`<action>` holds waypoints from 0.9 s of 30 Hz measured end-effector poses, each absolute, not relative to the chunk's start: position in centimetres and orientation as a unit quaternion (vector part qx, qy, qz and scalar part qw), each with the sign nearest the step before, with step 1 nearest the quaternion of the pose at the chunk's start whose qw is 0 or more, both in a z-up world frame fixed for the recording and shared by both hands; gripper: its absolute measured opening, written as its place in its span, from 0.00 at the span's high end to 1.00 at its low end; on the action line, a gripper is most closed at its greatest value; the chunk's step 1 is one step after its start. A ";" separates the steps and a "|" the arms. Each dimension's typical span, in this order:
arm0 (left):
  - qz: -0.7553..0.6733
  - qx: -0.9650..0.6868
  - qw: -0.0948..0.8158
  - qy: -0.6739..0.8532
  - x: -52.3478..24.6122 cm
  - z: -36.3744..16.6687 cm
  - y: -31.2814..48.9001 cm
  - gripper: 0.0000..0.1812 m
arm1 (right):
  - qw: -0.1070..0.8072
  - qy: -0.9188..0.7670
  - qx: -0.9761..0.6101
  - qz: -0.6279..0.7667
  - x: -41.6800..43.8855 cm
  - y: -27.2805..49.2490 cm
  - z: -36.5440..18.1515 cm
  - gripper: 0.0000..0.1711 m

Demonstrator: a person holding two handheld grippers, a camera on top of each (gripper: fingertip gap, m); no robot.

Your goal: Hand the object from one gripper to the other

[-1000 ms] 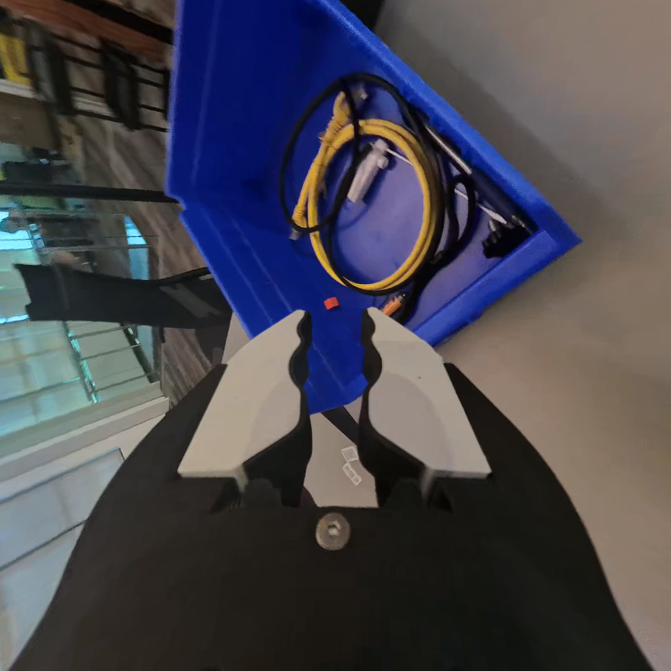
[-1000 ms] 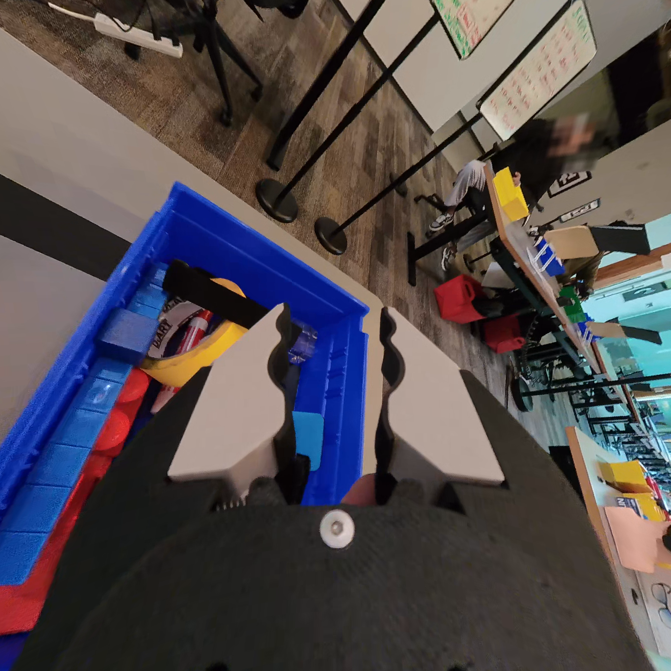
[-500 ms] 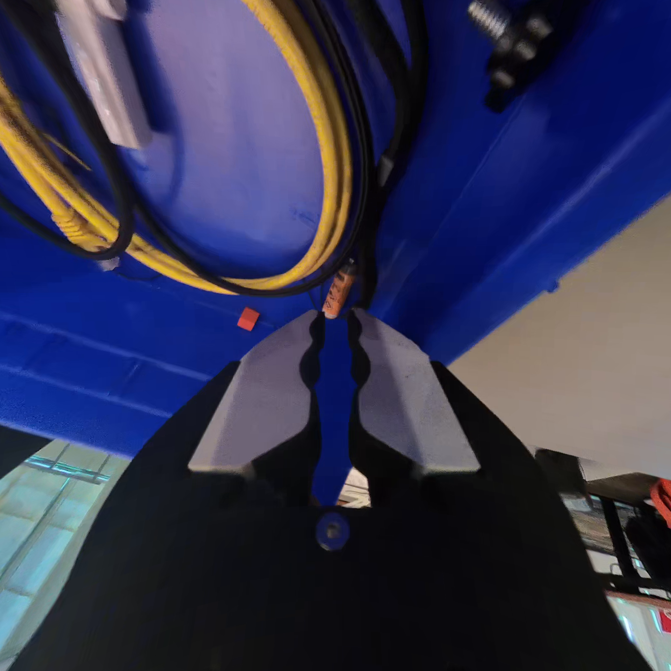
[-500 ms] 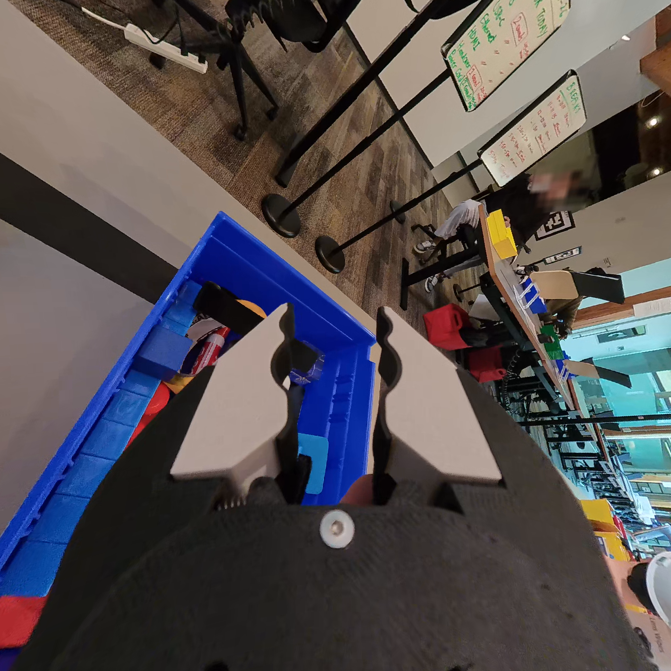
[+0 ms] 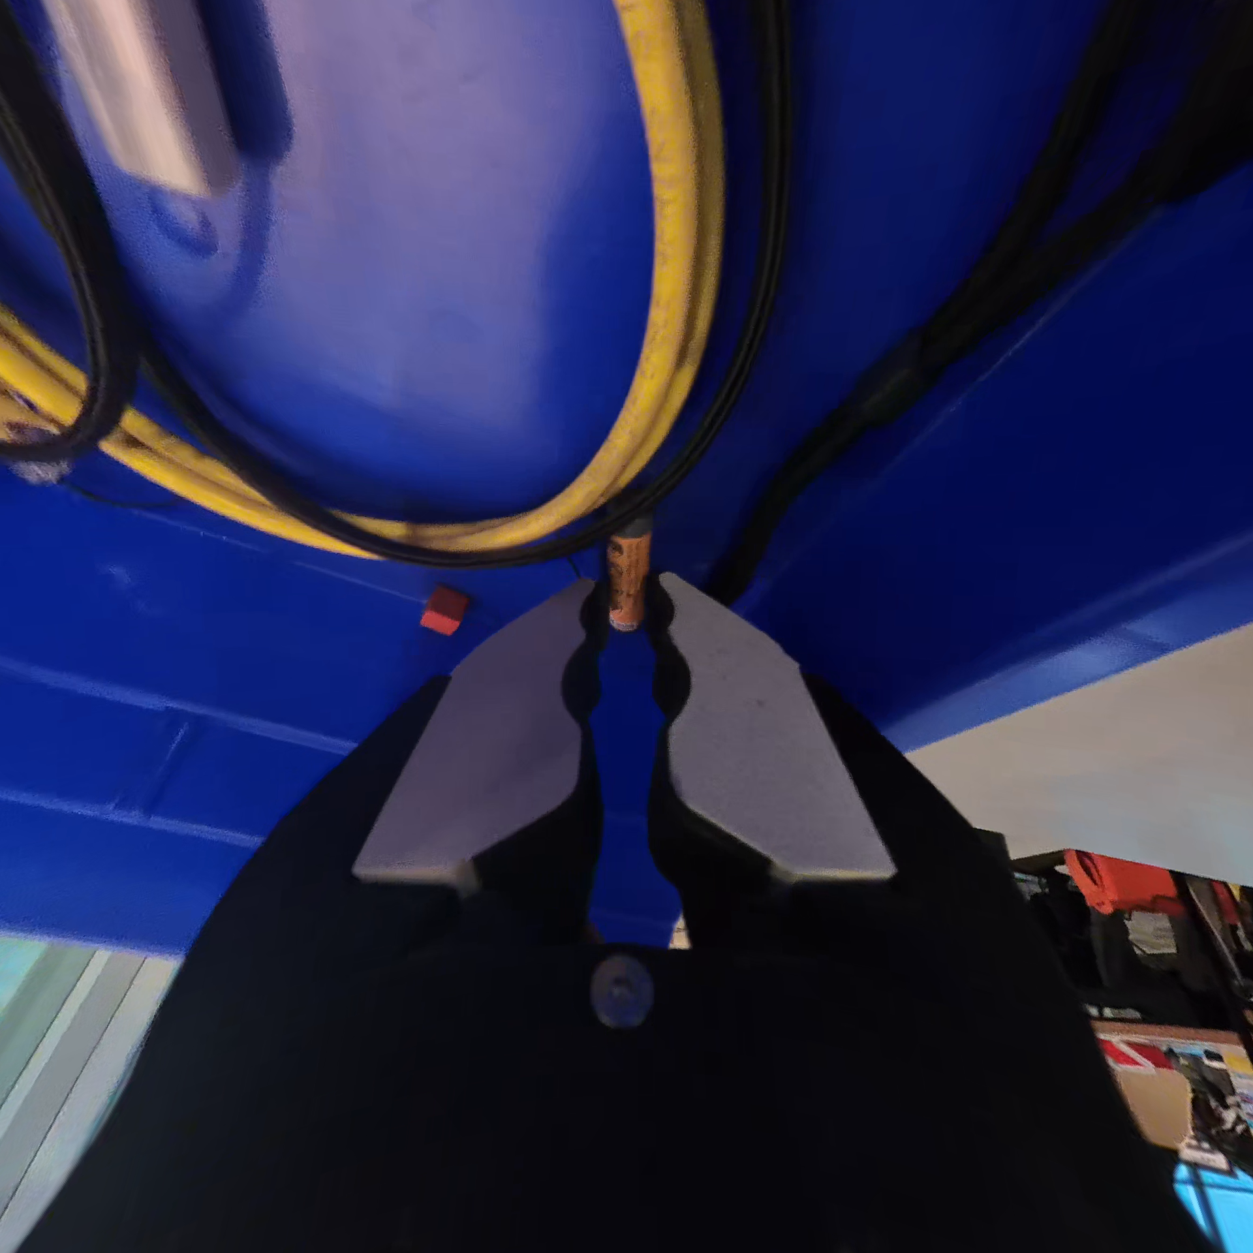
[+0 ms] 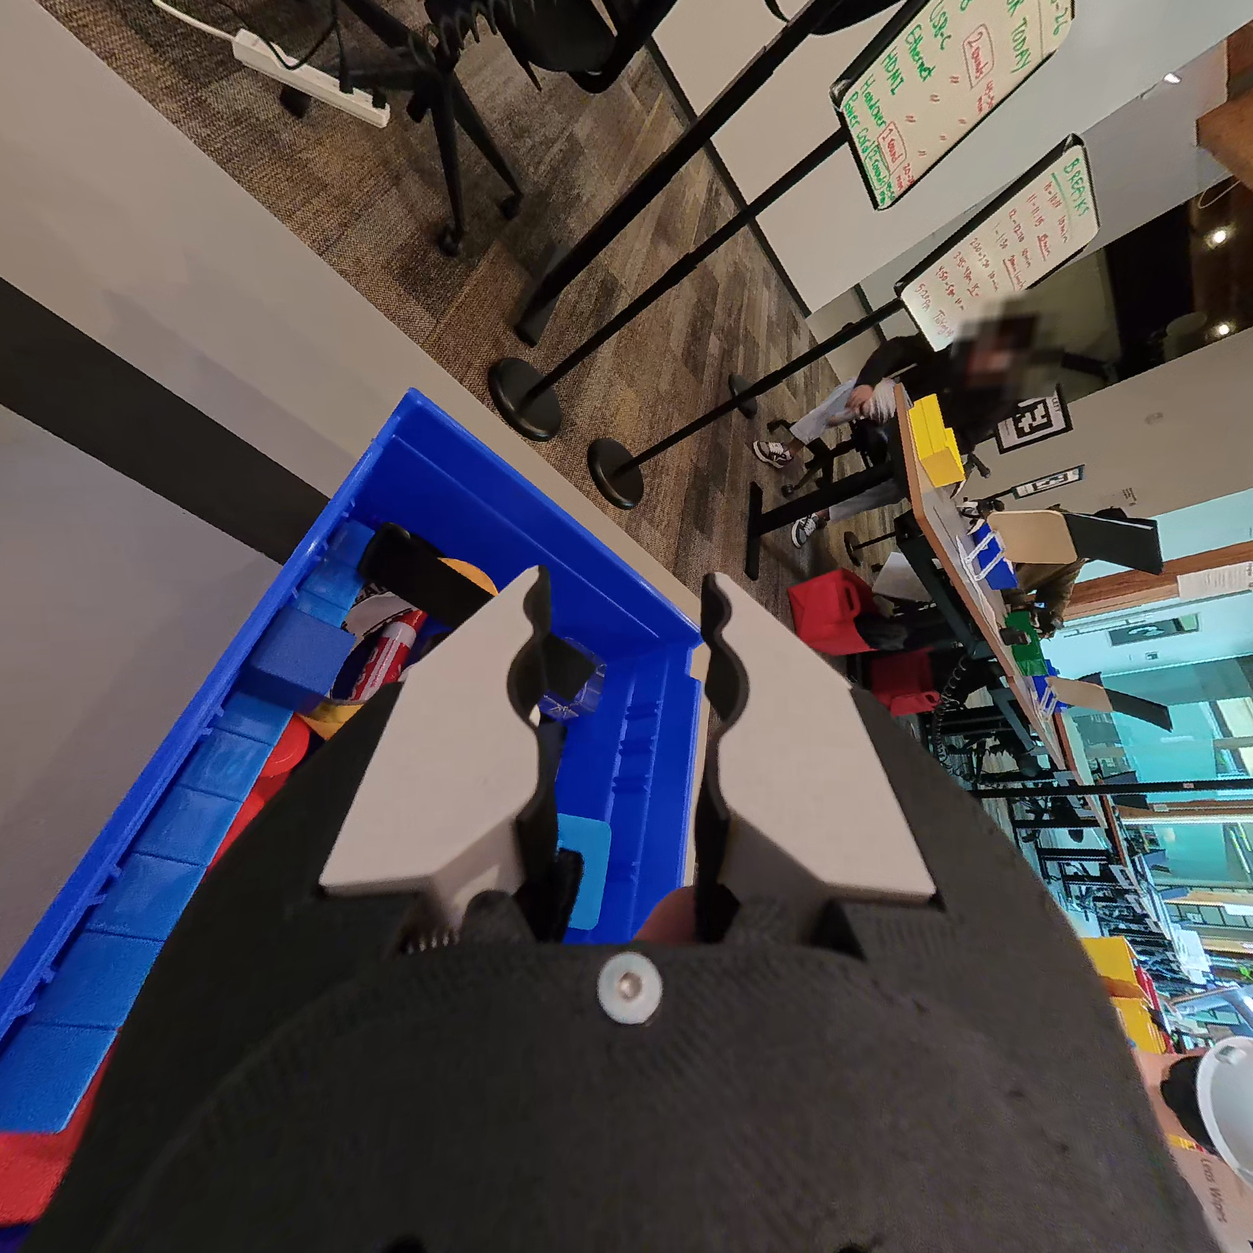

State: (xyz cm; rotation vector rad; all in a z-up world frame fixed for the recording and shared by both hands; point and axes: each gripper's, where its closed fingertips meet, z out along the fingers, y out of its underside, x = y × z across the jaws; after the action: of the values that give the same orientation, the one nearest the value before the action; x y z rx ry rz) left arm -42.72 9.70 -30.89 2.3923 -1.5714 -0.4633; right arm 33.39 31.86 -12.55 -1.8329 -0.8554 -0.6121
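Left wrist view, blurred orange cylindrical object (image 5: pixel 625 584), perhaps gripped

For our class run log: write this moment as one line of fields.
left gripper: fingers around small orange cylinder in blue plastic bin, contact unclear | right gripper: open, empty | handover: not begun

In your left wrist view the blue bin (image 5: pixel 1017 610) was smooth, glossy plastic, its floor catching a pale sheen, while the yellow cable (image 5: pixel 671 285) coiled on it looked like matt, faintly grainy rubbery sheathing and the small orange cylinder (image 5: pixel 625 588) at your fingertips had a mottled, coppery surface. Your right gripper (image 6: pixel 620 613) showed smooth matt grey fingers (image 6: pixel 447 759) on a coarse, finely ridged black body fixed with a shiny metal screw (image 6: pixel 628 987). Beyond the second blue bin (image 6: pixel 515 488), also glossy plastic, the desk (image 6: pixel 122 224) was flat matt beige.
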 end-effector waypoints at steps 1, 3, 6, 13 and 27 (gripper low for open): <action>-0.161 0.824 0.118 -0.531 -42.9 -30.9 9.6 0.94 | 0.494 -0.352 -0.754 -0.252 33.4 31.8 -12.4 0.75; -0.172 0.829 0.092 -0.524 -43.0 -30.6 9.9 0.94 | 0.499 -0.350 -0.752 -0.251 33.5 31.7 -11.9 0.75; -0.169 0.845 0.043 -0.506 -42.6 -29.3 10.2 0.94 | 0.510 -0.345 -0.747 -0.252 33.5 31.4 -11.0 0.76; -0.104 0.885 -0.153 -0.428 -39.8 -25.2 11.9 0.94 | 0.536 -0.346 -0.728 -0.252 32.4 30.7 -9.0 0.77; 0.066 0.798 -0.467 -0.375 -26.3 -14.8 11.4 0.95 | 0.673 -0.437 -0.597 0.005 16.9 22.4 -2.0 0.81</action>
State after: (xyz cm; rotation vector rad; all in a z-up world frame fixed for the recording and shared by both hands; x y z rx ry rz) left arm -26.34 11.37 -14.77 3.7122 -1.7475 0.3066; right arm 16.88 22.41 -1.96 -1.3440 -0.9843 0.0114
